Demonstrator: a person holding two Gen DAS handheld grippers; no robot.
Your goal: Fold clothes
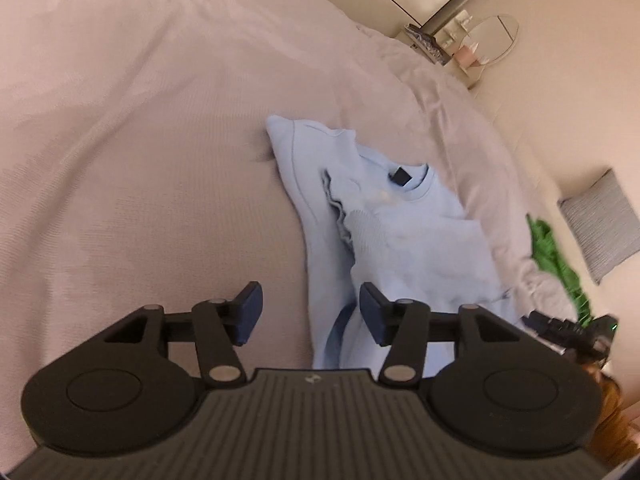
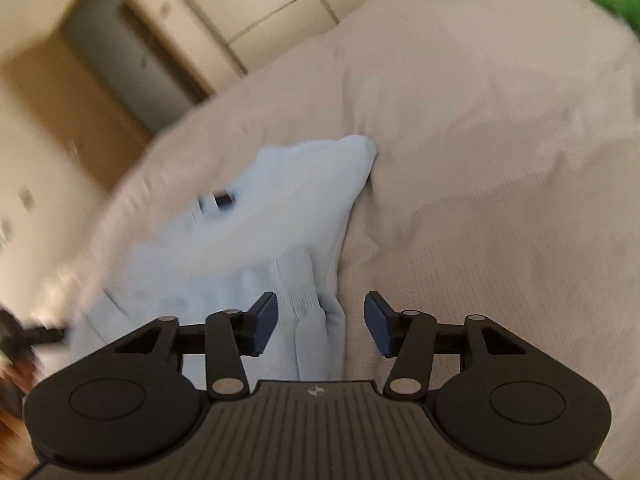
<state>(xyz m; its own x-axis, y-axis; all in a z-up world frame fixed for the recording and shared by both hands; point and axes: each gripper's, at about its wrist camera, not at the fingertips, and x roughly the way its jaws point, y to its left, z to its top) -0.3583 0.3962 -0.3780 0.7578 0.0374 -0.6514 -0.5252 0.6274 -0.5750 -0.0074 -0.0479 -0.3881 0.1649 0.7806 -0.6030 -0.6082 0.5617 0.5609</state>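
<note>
A light blue sweatshirt [image 1: 404, 236] lies partly folded on the pale bedspread [image 1: 140, 160], collar and dark neck label facing up, one ribbed cuff resting across its chest. My left gripper [image 1: 311, 314] hovers open above the garment's near left edge, nothing between its fingers. In the right wrist view the same sweatshirt [image 2: 248, 232] looks blurred, and my right gripper [image 2: 320, 324] stands open over its near edge where the ribbed cuff lies. The other gripper [image 1: 568, 330] shows as a dark shape at the right of the left wrist view.
A green garment [image 1: 556, 256] lies at the bed's right edge. A grey cushion [image 1: 600, 220] sits on the floor beyond. A small vanity with a round mirror [image 1: 486, 40] stands by the wall. White wardrobe doors [image 2: 256, 12] rise behind the bed.
</note>
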